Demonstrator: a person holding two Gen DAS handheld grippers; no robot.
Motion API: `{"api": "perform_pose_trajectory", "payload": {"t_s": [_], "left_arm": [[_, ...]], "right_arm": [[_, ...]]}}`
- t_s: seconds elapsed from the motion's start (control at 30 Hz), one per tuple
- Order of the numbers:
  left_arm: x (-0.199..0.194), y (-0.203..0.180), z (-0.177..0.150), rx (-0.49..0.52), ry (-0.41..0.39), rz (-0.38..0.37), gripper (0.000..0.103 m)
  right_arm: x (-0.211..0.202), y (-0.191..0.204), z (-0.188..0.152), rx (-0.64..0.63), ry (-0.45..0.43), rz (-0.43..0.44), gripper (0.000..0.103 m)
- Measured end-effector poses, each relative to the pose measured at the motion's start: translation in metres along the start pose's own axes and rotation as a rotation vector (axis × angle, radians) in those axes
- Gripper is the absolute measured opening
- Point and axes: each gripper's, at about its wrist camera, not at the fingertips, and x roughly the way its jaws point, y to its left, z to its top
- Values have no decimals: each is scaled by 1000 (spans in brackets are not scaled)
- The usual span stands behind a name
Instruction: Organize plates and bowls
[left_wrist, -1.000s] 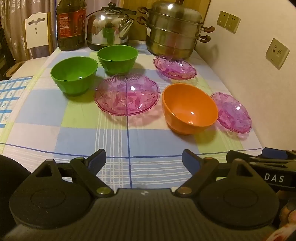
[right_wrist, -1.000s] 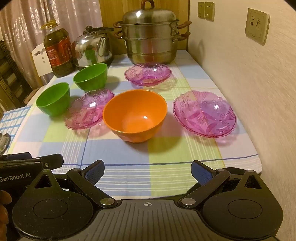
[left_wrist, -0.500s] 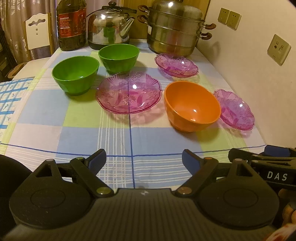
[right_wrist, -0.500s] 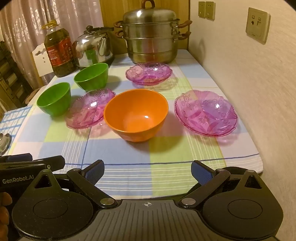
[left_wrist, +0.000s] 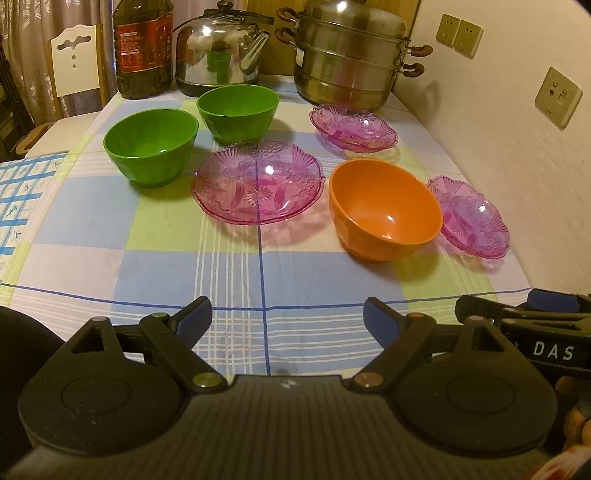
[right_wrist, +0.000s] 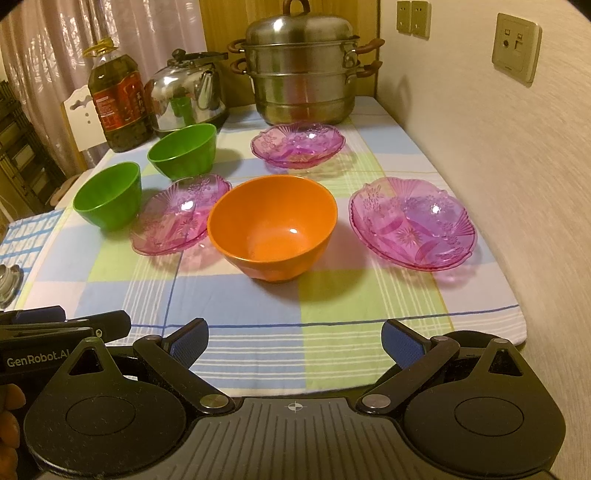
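Both cameras have crept a little toward the dishes over the last second, so the bowls and plates sit slightly larger in view; none of the dishes has shifted on the bench (left_wrist: 155, 236).

The left tool (left_wrist: 287, 320) and the right tool (right_wrist: 294, 339) both hover near the front edge of the checked cloth, jaws spread wide and holding nothing.

Nothing looks sorted yet (this is a judgement from the layout). 2 green bowls stand apart at the left, the nearer green bowl (left_wrist: 150, 147) and the farther green bowl (left_wrist: 238, 112), close together but not nested. The orange bowl (right_wrist: 272, 226) sits alone in the middle. 3 pink glass plates are spread out: the left pink plate (left_wrist: 258, 181), the far pink plate (right_wrist: 298, 144) in front of the steamer pot (right_wrist: 300, 66), and the right pink plate (right_wrist: 413, 222) by the wall.

Left to do, presumably: nest the 3 bowls and stack the 3 plates.
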Motion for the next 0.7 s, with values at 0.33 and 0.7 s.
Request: {"api": "perform_pose_trajectory", "payload": {"t_s": [0.33, 0.7], "left_arm": [[0, 0, 0, -1, 1, 0, 88], [0, -1, -1, -2, 3, -2, 88]], "right_arm": [[0, 0, 0, 0, 0, 0, 100], [1, 0, 0, 0, 2, 1, 100]]}}
